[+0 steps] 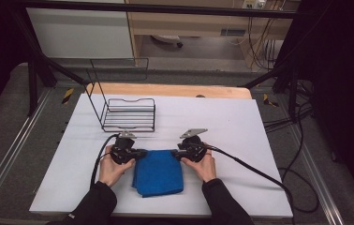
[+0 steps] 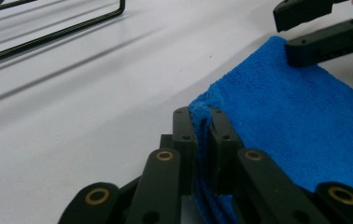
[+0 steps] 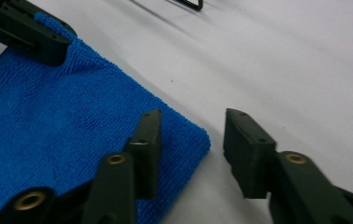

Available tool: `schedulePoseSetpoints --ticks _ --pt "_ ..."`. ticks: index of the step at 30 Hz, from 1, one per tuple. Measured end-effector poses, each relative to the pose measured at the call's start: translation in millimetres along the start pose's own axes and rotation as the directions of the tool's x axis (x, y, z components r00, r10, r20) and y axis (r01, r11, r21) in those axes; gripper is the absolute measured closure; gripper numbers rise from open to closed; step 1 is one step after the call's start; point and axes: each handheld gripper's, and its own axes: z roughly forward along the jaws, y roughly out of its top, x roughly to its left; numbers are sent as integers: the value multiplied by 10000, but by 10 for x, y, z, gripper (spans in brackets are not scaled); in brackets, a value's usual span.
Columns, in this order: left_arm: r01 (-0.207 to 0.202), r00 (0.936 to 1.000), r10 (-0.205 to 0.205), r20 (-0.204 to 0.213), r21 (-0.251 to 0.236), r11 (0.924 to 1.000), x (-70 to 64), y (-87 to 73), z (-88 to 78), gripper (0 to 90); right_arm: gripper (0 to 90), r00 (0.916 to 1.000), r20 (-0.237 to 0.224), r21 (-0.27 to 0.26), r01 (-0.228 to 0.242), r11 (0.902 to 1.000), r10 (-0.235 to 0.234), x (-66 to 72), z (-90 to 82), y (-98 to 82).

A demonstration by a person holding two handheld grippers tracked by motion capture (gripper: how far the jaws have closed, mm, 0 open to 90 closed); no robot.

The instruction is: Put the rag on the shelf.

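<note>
A folded blue cloth (image 1: pixel 158 172) lies flat on the white table top (image 1: pixel 240 131), near the front edge. My left gripper (image 1: pixel 141 153) is at the cloth's far left corner. In the left gripper view my left gripper (image 2: pixel 201 122) is shut on that corner of the cloth (image 2: pixel 296 116), which stands pinched up between the jaws. My right gripper (image 1: pixel 175 153) is at the far right corner. It stands open (image 3: pixel 193 140), one jaw resting on the cloth (image 3: pixel 48 116) and the other over bare table, with the corner between them.
A black wire basket (image 1: pixel 128 115) stands just behind the grippers, left of centre, with a tall wire handle. A wooden board edge (image 1: pixel 165 89) runs along the back of the table. Cables (image 1: pixel 259 171) trail off to the right.
</note>
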Motion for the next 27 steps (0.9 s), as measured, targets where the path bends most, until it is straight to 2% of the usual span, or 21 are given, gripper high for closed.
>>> schedulePoseSetpoints --ticks 2,5,10,15,17,18,20,22,26,27 --pt "-30 10000 30 -49 -39 10000 4 0 24 834 682 9998 -11 192 -223 9996 223 -16 27 -9" --pt "-1 9999 0 -117 -127 9999 17 6 57 832 834 9997 14 391 -250 9989 250 -8 19 -27" --pt "56 9999 -58 -124 -204 9998 43 -12 80 800 871 9993 90 241 -357 9991 354 26 -58 -21" --pt "56 9998 -62 -213 -262 9996 47 -55 86 760 854 9969 361 373 -716 9967 702 24 -43 -44" --pt "94 9997 -100 -236 -242 9997 66 -79 81 751 788 9953 454 245 -863 9960 851 14 -38 -53" --pt "151 9996 -156 -218 -247 9996 81 -86 75 748 660 9933 515 134 -1045 9944 1037 -11 -39 -65" --pt "302 9994 -307 -158 -279 9992 104 -91 66 755 642 9927 443 189 -1131 9934 1122 -27 -38 -70" --pt "302 9994 -306 -151 -216 9993 109 -92 74 771 573 9917 190 258 -1277 9915 1273 -44 -20 -84" --pt "311 9992 -315 -226 -202 9993 98 -92 98 783 556 9911 7 154 -1333 9910 1333 -24 10 -95" --pt "330 9992 -334 -216 -179 9993 98 -93 99 789 577 9890 -116 143 -1472 9890 1474 -15 17 -98"
